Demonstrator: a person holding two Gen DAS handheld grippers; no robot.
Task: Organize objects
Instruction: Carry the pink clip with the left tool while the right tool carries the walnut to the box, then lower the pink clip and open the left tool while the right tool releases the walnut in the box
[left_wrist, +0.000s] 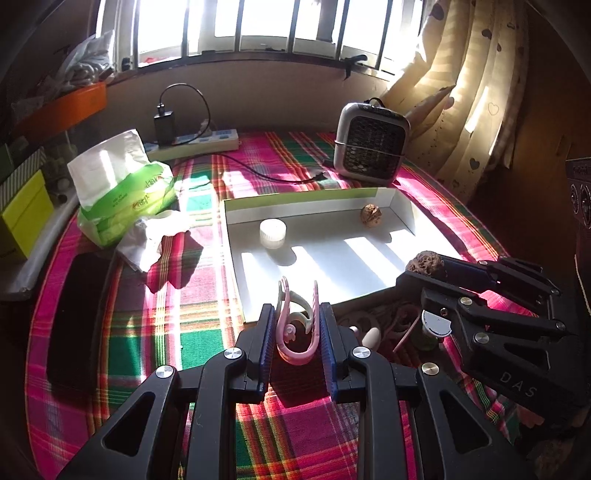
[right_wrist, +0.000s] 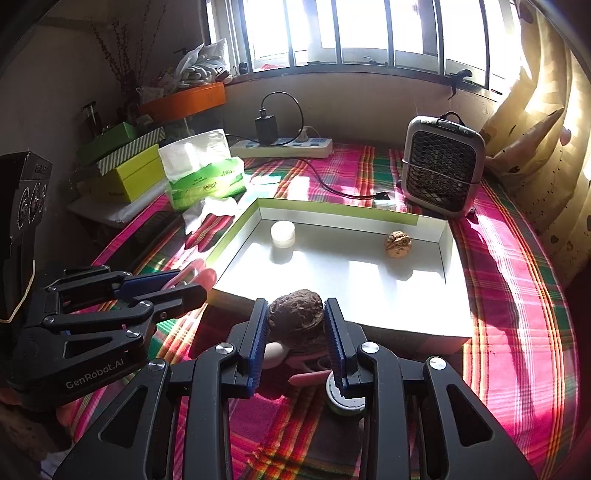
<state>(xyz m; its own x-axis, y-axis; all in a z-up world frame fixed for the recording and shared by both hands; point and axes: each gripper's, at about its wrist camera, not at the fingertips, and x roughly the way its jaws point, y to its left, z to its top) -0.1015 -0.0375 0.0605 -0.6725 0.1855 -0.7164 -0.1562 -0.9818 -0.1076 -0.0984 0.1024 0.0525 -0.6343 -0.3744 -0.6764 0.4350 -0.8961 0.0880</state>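
Observation:
My left gripper (left_wrist: 297, 325) is shut on a pink U-shaped clip (left_wrist: 295, 332) and holds it above the plaid cloth, just before the near edge of the white tray (left_wrist: 332, 266). My right gripper (right_wrist: 297, 332) is shut on a dark brown walnut (right_wrist: 295, 321), held near the tray's (right_wrist: 369, 284) front edge. The tray holds a white bottle cap (left_wrist: 273, 232) (right_wrist: 283, 233) and a lighter walnut (left_wrist: 371, 215) (right_wrist: 398, 243). The right gripper with its walnut (left_wrist: 424, 260) also shows in the left wrist view.
Small loose items lie on the cloth under the grippers, among them a small green jar (right_wrist: 345, 400) and a pink stick (right_wrist: 308, 378). A tissue pack (left_wrist: 125, 192), power strip (left_wrist: 207, 142), small heater (left_wrist: 369, 147) and a black case (left_wrist: 79, 317) surround the tray.

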